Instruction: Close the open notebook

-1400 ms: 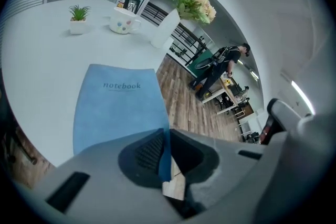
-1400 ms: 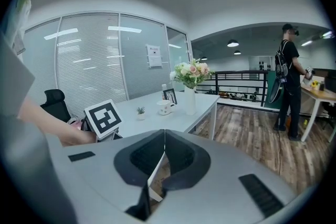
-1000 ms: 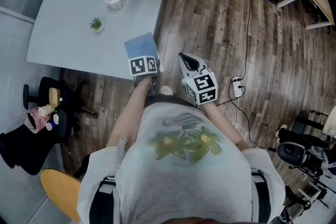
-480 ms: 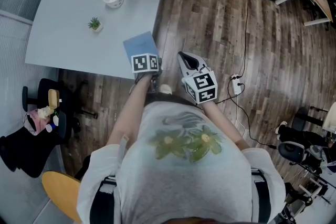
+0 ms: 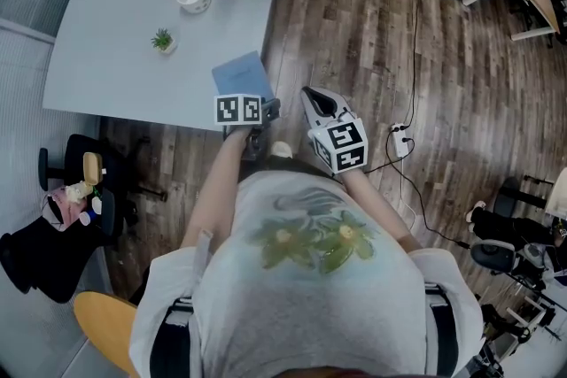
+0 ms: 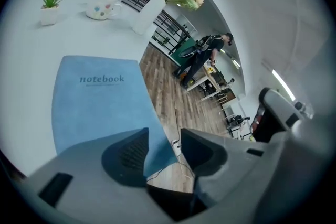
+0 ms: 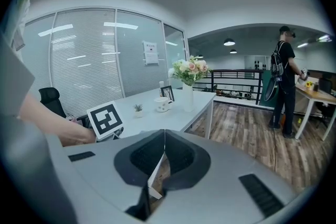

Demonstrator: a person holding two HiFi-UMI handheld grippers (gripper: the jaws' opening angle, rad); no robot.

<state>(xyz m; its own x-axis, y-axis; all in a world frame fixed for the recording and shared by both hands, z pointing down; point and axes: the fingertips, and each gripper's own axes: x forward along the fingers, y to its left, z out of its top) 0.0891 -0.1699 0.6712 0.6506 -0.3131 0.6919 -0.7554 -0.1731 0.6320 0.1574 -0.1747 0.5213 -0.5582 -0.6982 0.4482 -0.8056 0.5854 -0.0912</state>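
Left gripper (image 6: 164, 140) jaws have just been opening, now released around a corner of the closed notebook (image 6: 94, 107) on the table (image 6: 26, 60); right gripper (image 7: 160, 155) clenched, empty

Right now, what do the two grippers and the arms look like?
Both the left gripper and right gripper have pale grey moulded bodies with dark ribbed pads. Each carries a white cube with black square markers. The person wears a short-sleeved grey T-shirt; forearms bare.
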